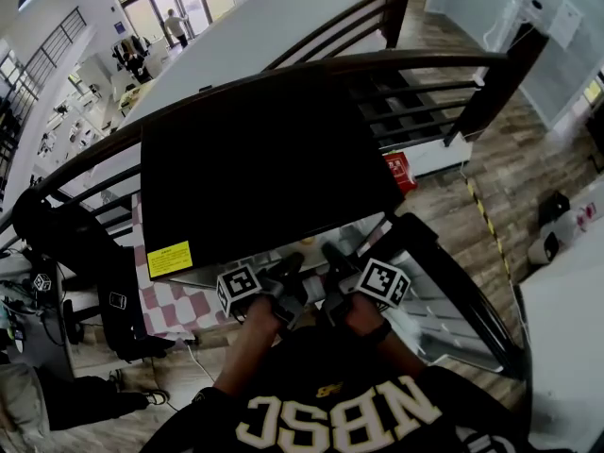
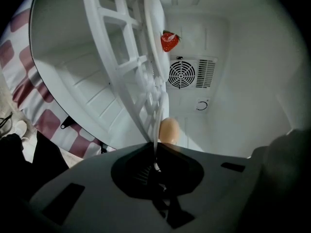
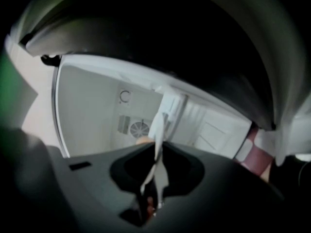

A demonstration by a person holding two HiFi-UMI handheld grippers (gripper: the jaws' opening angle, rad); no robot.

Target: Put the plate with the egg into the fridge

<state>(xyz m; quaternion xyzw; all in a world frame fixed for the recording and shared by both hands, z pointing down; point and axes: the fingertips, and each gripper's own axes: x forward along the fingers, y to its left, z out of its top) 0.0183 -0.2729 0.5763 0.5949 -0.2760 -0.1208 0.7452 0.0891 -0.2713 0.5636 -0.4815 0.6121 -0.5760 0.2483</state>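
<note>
Plate: the white plate [image 2: 164, 108] is inside the open fridge [image 1: 255, 159], edge-on just above the white rack shelf [image 2: 121, 67]; I cannot tell whether it rests on the rack.
Egg: the egg [image 2: 169, 130] lies loose on the plate, close to its near rim and beside the left jaws.
Left gripper: the left gripper [image 2: 156, 149] is narrow, pinched on the plate's near rim.
Right gripper: the right gripper [image 3: 158, 152] is also narrow, clamped on the same thin rim, farther right.
Farther in: a second plate [image 2: 151, 28] carrying a strawberry [image 2: 168, 41] sits on the far part of the shelf, in front of the fan vent [image 2: 181, 74].
Risk, roll: nothing fixes the egg, so if one hand dips below the other it probably rolls off.
Risk, early release: opening the jaws before the plate is flat on the rack likely drops it with a jolt.
Risk, push: sliding too far may knock the strawberry's plate.
Risk, withdrawal: a jaw snagging the rim could drag the plate back out.
</note>
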